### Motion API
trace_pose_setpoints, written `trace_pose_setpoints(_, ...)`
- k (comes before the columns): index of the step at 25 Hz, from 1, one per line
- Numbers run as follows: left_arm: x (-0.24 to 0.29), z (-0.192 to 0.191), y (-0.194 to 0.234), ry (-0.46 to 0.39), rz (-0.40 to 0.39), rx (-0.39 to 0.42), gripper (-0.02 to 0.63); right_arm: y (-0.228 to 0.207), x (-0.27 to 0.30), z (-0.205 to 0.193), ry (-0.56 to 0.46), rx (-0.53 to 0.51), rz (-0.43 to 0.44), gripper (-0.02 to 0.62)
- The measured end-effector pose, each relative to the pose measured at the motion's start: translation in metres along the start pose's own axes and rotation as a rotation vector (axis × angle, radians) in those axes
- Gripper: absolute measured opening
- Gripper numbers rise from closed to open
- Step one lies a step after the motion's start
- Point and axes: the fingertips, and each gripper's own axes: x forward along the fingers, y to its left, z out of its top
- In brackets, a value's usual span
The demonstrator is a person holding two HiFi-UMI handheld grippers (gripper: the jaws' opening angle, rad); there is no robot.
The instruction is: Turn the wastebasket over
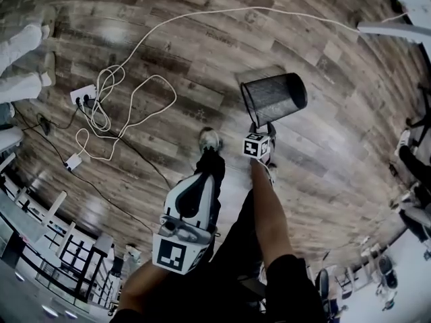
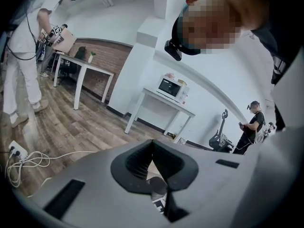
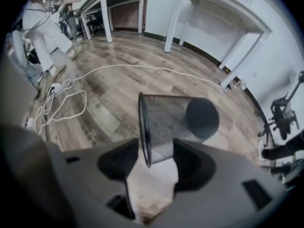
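Note:
A black mesh wastebasket (image 1: 273, 98) lies on its side on the wooden floor, its open rim toward the left of the head view and its solid base to the right. My right gripper (image 1: 261, 129) points steeply down at the near edge of that rim. In the right gripper view the wastebasket (image 3: 175, 122) fills the middle, and the lower part of its rim stands between the jaws of the right gripper (image 3: 153, 167), which are open and not pressing on it. My left gripper (image 1: 195, 190) hangs lower left, away from the basket. The left gripper (image 2: 153, 148) is shut and holds nothing.
A long white cable (image 1: 202, 19) loops over the floor to a power strip (image 1: 83, 95) and an adapter (image 1: 73, 160) at left. My own shoe (image 1: 210, 140) stands just left of the basket. A person in white (image 3: 45, 18) stands far left; white tables (image 3: 213, 13) line the wall.

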Motion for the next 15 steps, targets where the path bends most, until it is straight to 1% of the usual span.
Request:
trace_pose_setpoints(2, 0.004, -0.002, 0.003, 0.004, 0.004, -0.008, 0.035, -0.003, 0.014, -0.002, 0.022, -0.006, -0.009, 0.229)
trace_pose_setpoints(5, 0.005, -0.006, 0.007, 0.009, 0.008, -0.012, 0.035, -0.007, 0.033, -0.011, 0.072, 0.017, -0.019, 0.229)
trace_pose_setpoints(10, 0.004, -0.01, 0.015, 0.033, 0.008, -0.005, 0.035, -0.01, 0.037, -0.017, 0.111, 0.032, -0.052, 0.224)
trace_pose_setpoints(15, 0.003, -0.005, 0.019, 0.023, 0.012, -0.012, 0.035, -0.004, 0.039, -0.022, 0.128, 0.043, -0.011, 0.216)
